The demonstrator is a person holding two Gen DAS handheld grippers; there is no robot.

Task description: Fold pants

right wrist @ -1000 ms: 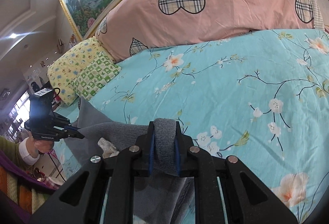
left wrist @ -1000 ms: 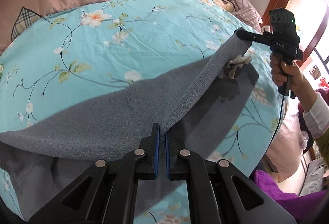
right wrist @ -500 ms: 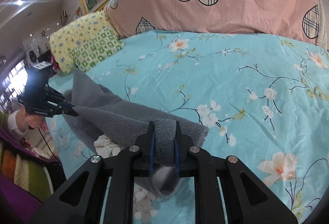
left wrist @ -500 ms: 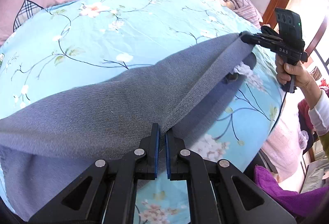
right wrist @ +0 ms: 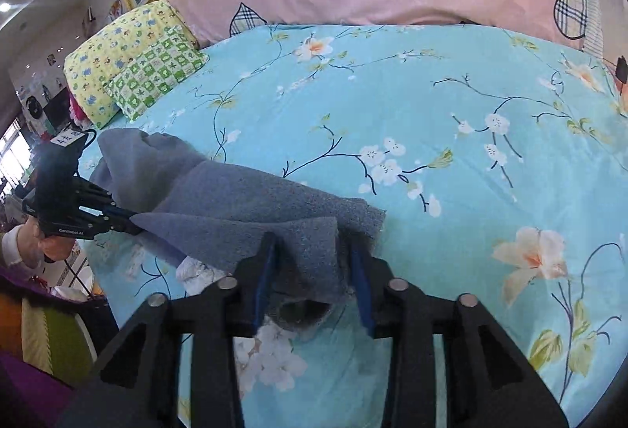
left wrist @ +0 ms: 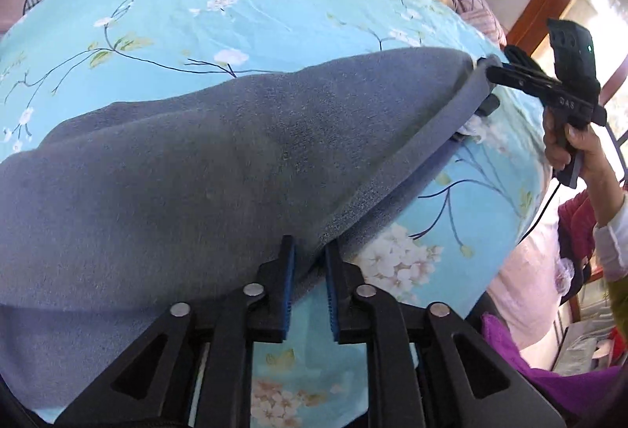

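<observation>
Now the grey pants point(left wrist: 219, 169) lie spread over the floral bed point(left wrist: 274, 8), from the frame's 9 o'clock to 2 o'clock. Left tongs point(left wrist: 309, 271) stand narrowly apart around the waistband edge at 6 o'clock. Right tongs point(right wrist: 312, 282) are wider, cloth loose between them. Pillows point(right wrist: 133, 66) sit at 10 o'clock.
</observation>
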